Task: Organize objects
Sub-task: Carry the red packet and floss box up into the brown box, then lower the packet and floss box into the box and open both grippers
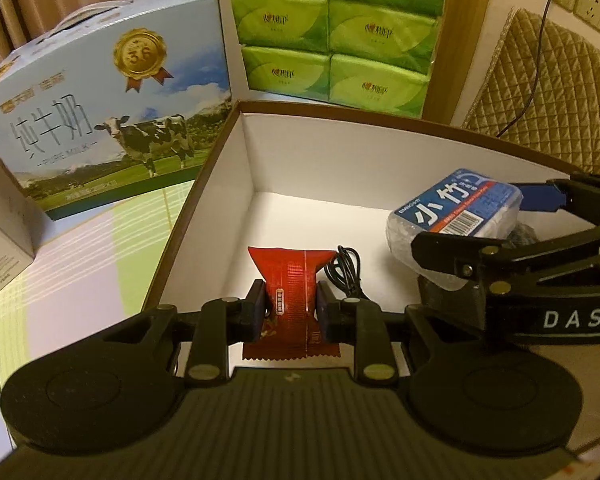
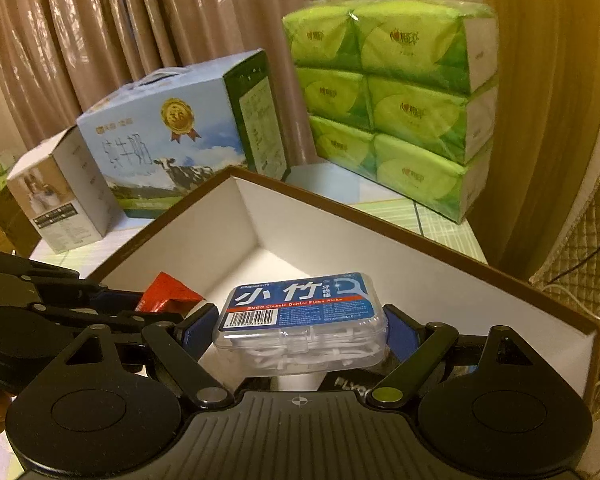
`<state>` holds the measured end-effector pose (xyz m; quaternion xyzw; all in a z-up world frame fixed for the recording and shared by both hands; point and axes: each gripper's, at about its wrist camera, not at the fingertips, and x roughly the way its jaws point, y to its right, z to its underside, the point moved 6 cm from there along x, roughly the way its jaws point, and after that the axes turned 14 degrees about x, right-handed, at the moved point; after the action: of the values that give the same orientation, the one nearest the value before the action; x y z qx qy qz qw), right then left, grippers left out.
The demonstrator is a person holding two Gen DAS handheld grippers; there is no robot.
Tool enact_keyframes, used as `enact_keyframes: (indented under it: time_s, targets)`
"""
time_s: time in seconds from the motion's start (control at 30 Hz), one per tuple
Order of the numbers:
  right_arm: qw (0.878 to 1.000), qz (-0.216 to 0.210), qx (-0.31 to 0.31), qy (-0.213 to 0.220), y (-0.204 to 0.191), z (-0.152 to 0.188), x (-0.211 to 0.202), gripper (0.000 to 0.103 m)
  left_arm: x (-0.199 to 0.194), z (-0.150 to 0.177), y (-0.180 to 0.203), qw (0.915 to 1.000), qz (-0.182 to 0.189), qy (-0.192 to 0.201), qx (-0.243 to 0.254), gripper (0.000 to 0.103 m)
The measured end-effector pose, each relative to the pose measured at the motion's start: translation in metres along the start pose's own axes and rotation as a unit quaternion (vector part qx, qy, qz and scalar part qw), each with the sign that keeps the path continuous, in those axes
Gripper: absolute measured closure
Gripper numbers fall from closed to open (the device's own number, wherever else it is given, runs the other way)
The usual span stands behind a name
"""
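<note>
Your left gripper [image 1: 290, 312] pinches the red packet [image 1: 290, 284] over the white box [image 1: 300, 152]; at 2 o'clock, your right gripper [image 2: 300, 332] clamps the floss case [image 2: 300, 320].

Both wrist views close above open box [image 1: 204, 184], facing milk carton [image 2: 160, 148], tissue packs [image 2: 400, 92].

Black cable [image 1: 346, 272] partly hidden behind red packet [image 1: 290, 300].

Left gripper [image 1: 291, 308] and right gripper [image 2: 300, 330] sit side by side, jaws each clamped on something.
</note>
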<state>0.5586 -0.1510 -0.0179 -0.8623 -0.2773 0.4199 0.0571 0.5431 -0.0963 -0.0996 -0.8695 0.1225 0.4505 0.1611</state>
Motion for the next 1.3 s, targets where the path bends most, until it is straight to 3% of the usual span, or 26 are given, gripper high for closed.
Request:
enact_keyframes:
  time_s: [0.17,0.3,0.7,0.83,1.1,1.3]
  targets:
    - [1.0,0.006,0.002,-0.003,0.006,-0.006,0.014,0.019,0.012,-0.009,-0.003,0.9999,-0.007,0.003,0.008,0.08]
    - [1.0,0.006,0.007,-0.004,0.01,-0.01,0.018,0.019,0.016,-0.013,-0.005,0.9997,-0.017,0.007,0.018,0.065]
    - [0.999,-0.01,0.043,0.003,0.016,-0.013,0.024,0.019,0.016,-0.009,-0.01,0.9996,-0.02,0.007,0.017,0.041]
    - [0.999,-0.008,0.043,0.007,0.018,-0.014,0.018,0.017,0.012,-0.007,-0.01,0.9998,-0.015,0.009,0.013,0.032]
    - [0.999,-0.002,0.031,0.019,0.023,-0.008,-0.011,0.002,-0.01,0.003,-0.004,0.9998,0.0,0.022,0.001,0.02]
    - [0.999,0.002,0.037,0.032,0.025,0.001,-0.041,0.002,-0.031,0.009,-0.001,0.9992,0.015,0.034,-0.016,0.015]
